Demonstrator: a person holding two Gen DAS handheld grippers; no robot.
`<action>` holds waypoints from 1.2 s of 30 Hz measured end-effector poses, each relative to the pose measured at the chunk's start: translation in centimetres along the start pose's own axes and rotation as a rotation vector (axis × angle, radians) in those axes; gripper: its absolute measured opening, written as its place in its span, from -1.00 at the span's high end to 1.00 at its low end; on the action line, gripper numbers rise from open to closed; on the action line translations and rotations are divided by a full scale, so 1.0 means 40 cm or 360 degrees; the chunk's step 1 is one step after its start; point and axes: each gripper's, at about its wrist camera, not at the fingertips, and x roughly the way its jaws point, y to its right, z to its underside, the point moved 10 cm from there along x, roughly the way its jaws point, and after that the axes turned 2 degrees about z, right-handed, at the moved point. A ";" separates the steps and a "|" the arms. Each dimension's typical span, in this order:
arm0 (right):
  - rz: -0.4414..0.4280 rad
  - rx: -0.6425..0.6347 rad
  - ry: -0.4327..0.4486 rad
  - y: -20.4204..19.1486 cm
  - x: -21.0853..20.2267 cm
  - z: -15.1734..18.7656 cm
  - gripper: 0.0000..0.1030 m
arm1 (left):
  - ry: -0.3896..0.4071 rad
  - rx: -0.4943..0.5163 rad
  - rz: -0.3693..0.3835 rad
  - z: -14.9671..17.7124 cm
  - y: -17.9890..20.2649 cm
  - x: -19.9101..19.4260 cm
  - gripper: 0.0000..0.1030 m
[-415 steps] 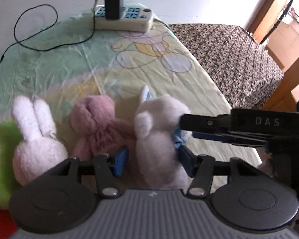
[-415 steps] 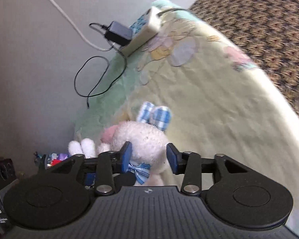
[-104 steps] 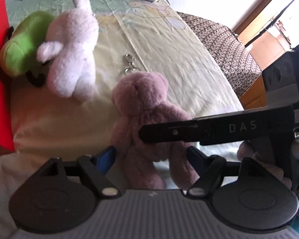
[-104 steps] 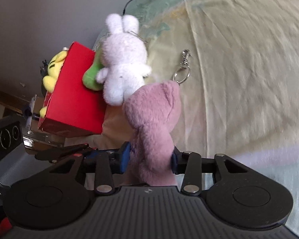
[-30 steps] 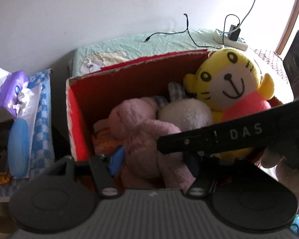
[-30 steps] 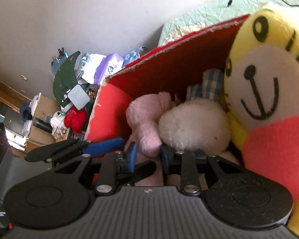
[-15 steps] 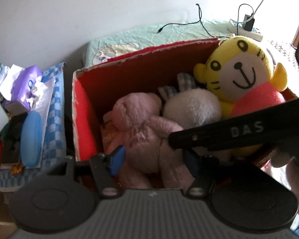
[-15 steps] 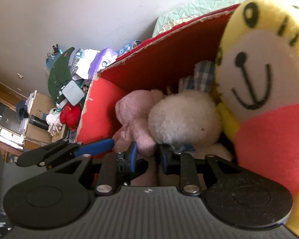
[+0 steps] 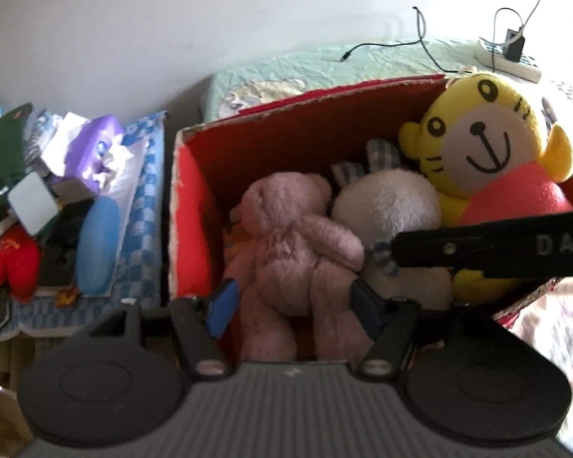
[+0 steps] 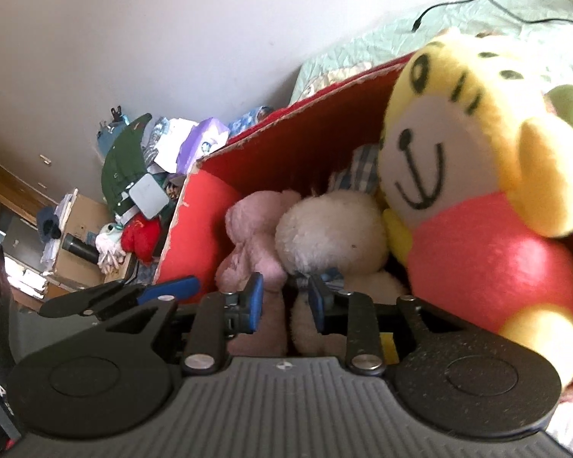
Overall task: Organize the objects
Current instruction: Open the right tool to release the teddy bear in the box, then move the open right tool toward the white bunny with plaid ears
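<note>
Since the frames from seconds ago, the pink bear has gone from the bed, where both tongs held it, into the red box, and the right tongs' jaws have just been opening.

One red box stands beside the bed, its top open. Three soft toys are inside it. Largest is the one yellow tiger in a coral-pink shirt, sitting upright against the box's right end and rising above the rim. Next is the one white plush with checked blue ears, wedged between the tiger and the bear and touching both. The one pink bear lies on its back at the left of the three, head toward the far wall of the box, legs toward the camera.

The left tongs stand open, one blue pad on each side of the bear's legs, with no clear press on the fur. The right tongs stand narrowly open low between the bear and the white plush; whether the pads touch the fur cannot be told. Its black finger crosses the left view in front of the tiger.

To the left of the box, a checked blue cloth carries a pile of clutter, among it one purple tissue pack and one blue oval case. One white power strip lies on the bed's far corner.
</note>
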 end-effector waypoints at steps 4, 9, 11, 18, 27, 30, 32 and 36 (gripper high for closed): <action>0.0045 -0.0024 0.0061 0.004 -0.033 0.000 0.43 | -0.0023 -0.0058 -0.0039 0.008 -0.001 -0.015 -0.35; 0.0089 -0.0056 0.0121 0.008 -0.072 0.002 0.44 | -0.0002 -0.0080 -0.0122 0.006 0.003 -0.035 -0.37; 0.0103 -0.0076 0.0139 0.009 -0.087 0.007 0.44 | 0.0011 -0.0089 -0.0140 0.003 0.006 -0.045 -0.38; 0.0160 -0.0136 0.0223 0.017 -0.141 0.009 0.43 | 0.0083 -0.0107 -0.0162 -0.015 0.025 -0.088 -0.50; 0.0189 -0.0075 0.0311 0.065 -0.222 0.015 0.43 | 0.0105 -0.0111 -0.0115 -0.024 0.078 -0.114 -0.56; 0.0183 -0.0067 0.0323 0.076 -0.245 0.016 0.43 | 0.0098 -0.0117 -0.0103 -0.024 0.099 -0.126 -0.62; 0.0160 -0.0065 0.0324 0.083 -0.255 0.012 0.43 | 0.0105 -0.0121 -0.0121 -0.025 0.112 -0.133 -0.65; 0.0132 -0.0092 0.0318 0.097 -0.276 0.002 0.43 | 0.0107 -0.0136 -0.0138 -0.029 0.147 -0.147 -0.65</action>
